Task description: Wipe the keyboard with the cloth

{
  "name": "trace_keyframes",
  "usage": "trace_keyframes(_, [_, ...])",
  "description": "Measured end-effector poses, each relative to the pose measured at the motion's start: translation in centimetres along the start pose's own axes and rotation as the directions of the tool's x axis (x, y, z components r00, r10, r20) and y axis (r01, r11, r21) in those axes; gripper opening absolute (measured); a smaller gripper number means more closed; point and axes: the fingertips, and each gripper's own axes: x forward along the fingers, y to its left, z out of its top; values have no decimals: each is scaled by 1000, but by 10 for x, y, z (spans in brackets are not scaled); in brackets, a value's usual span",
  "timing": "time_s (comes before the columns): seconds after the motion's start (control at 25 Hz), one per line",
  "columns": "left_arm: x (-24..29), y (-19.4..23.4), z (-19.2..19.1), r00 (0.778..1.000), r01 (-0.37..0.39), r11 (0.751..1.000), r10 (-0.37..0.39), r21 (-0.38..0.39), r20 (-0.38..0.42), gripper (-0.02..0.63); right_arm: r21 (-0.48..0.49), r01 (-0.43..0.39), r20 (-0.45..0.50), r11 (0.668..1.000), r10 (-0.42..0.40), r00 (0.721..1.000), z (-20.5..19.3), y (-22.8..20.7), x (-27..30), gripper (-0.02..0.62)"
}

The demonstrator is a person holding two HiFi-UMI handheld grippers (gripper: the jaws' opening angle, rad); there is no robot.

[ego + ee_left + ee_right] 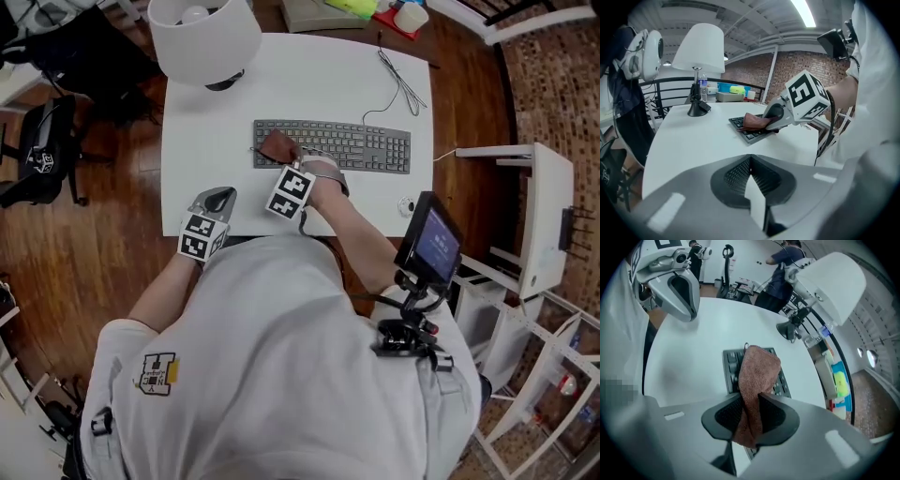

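Observation:
A dark keyboard (356,147) lies across the middle of the white table (309,80). My right gripper (283,157) is shut on a brown cloth (277,144), which rests on the keyboard's left end. In the right gripper view the cloth (759,369) hangs pinched in that gripper (751,397) and drapes over the keys (729,366). My left gripper (220,199) hovers over the table's near left edge, apart from the keyboard, jaws shut and empty (750,161). From the left gripper view I see the right gripper (776,115) pressing the cloth (752,122) on the keyboard (745,133).
A white-shaded lamp (202,33) stands at the table's back left. A thin cable (398,84) runs from the keyboard to the back right, and a small round object (406,204) sits near the front right corner. A white shelf unit (544,216) stands right of the table.

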Motion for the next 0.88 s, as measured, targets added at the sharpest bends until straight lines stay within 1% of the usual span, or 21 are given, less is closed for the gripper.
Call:
trace_keyframes(0.2, [-14, 10, -8, 1000, -14, 1000, 14, -7, 4, 0, -97, -14, 75, 995, 22, 997, 65, 23, 1, 88])
trace_keyframes(0.28, [-16, 12, -9, 1000, -14, 1000, 14, -3, 4, 0, -116, -14, 87, 993, 24, 996, 79, 28, 2, 89])
trace_keyframes(0.4, [-15, 14, -10, 1000, -8, 1000, 8, 5, 1, 0, -111, -19, 94, 994, 30, 995, 83, 30, 3, 89])
trace_keyframes(0.48, [-10, 12, -8, 1000, -1, 1000, 1, 13, -2, 0, -91, -22, 94, 996, 31, 995, 75, 27, 2, 89])
trace_keyframes(0.6, [2, 8, 0, 1000, 14, 999, -14, 29, -8, 0, -50, -17, 73, 999, 21, 997, 49, 16, -1, 89])
trace_keyframes(0.72, [18, 0, 12, 999, 32, 998, -32, 51, -10, 0, -3, -2, 35, 1000, 2, 999, 10, 2, -3, 89])
trace_keyframes(0.88, [40, -11, 26, 999, 52, 996, -50, 70, -18, 0, 71, 24, -26, 997, -22, 999, -52, -21, -1, 89])
